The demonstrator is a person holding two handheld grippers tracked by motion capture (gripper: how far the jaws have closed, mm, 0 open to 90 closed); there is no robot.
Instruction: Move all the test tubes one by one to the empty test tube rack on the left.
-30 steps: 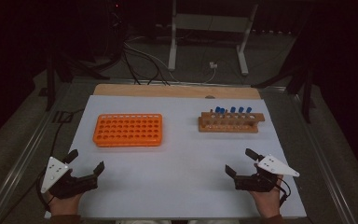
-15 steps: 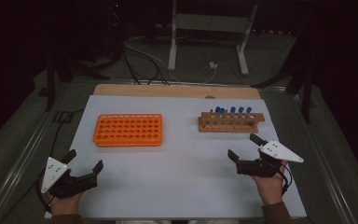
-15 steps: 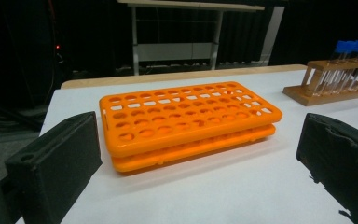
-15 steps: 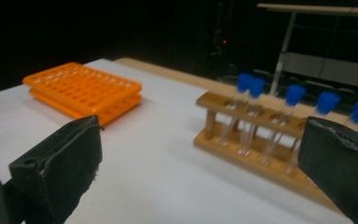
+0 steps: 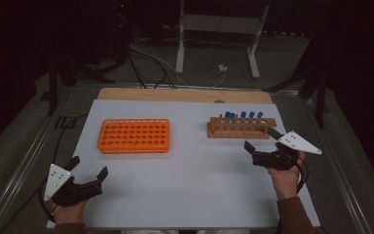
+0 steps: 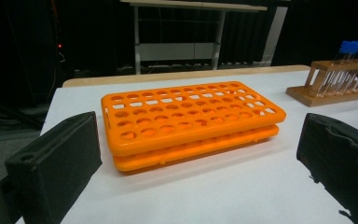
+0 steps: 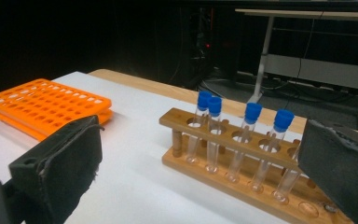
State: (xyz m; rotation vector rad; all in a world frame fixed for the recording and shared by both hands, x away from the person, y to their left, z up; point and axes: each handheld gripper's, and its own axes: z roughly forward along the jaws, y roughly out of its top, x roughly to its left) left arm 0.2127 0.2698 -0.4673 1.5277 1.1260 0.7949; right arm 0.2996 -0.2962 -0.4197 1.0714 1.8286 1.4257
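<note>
An orange tube rack with empty holes lies left of centre on the white mat. A wooden rack at the right holds several upright blue-capped tubes. My right gripper stands open just in front of the wooden rack's right end, with nothing between its jaws. In the right gripper view, the wooden rack and its tubes stand close ahead between the open pads. My left gripper rests open near the front left corner. In the left gripper view it faces the orange rack.
A wooden board edge runs along the back of the mat. A white stand and cables are on the dark floor beyond. Metal rails flank the table.
My right gripper has moved forward and a little up the table, closing in on the wooden rack. The left gripper has stayed where it was.
</note>
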